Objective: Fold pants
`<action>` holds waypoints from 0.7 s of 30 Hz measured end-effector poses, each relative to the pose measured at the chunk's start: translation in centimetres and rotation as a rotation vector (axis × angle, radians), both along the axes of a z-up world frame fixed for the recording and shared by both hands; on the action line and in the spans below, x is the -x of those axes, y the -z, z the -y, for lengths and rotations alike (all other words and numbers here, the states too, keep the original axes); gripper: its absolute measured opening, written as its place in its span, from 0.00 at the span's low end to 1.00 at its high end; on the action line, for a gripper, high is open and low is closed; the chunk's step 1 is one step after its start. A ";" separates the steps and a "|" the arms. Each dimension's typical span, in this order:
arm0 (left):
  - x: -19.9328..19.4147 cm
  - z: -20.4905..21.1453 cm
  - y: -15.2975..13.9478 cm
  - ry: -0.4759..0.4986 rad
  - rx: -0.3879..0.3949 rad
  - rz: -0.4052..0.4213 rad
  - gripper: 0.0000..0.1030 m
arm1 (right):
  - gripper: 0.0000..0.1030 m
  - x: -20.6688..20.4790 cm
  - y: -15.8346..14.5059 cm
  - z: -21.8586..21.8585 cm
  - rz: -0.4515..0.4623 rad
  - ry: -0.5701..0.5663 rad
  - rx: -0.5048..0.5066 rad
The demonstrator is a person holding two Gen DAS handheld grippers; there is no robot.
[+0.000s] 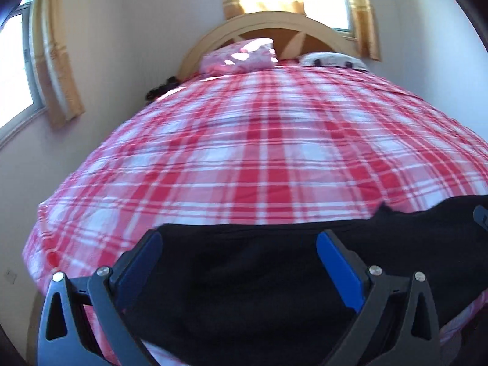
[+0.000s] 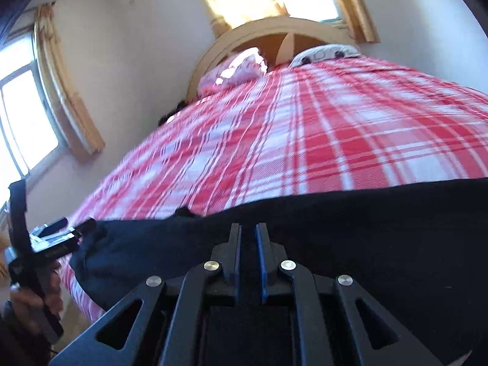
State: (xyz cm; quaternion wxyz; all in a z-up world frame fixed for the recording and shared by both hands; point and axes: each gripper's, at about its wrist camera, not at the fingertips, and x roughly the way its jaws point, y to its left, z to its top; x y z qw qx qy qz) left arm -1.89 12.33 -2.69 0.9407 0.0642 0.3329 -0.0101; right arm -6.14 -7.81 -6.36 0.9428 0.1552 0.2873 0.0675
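While black pants (image 1: 244, 280) lie across bed (image 1: 244, 158) right under my fingertips, long axis left-right, left gripper (image 1: 239, 244) gapes wide astride cloth; right gripper (image 2: 248, 235) nearly pinched together, grip on cloth unclear.

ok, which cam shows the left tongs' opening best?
Left wrist view: the left tongs stand wide apart over the black pants, both blue pads visible. Right wrist view catches them only side-on at its left edge.
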 end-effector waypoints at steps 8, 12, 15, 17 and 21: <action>0.0 5.2 1.6 0.088 -0.013 -0.065 1.00 | 0.20 5.9 -2.7 11.7 0.012 0.247 0.085; 0.3 6.9 2.2 0.099 -0.048 -0.086 1.00 | 0.21 8.2 -3.6 19.9 -0.054 0.390 0.134; 0.2 7.5 2.5 0.097 -0.054 -0.105 1.00 | 0.21 10.4 -3.8 27.2 -0.078 0.500 0.083; 0.3 8.0 2.7 0.094 -0.063 -0.106 1.00 | 0.29 12.0 -3.7 31.9 -0.075 0.576 0.006; 0.0 8.7 3.7 0.067 -0.095 -0.125 1.00 | 0.44 15.4 -2.3 39.6 -0.085 0.710 -0.169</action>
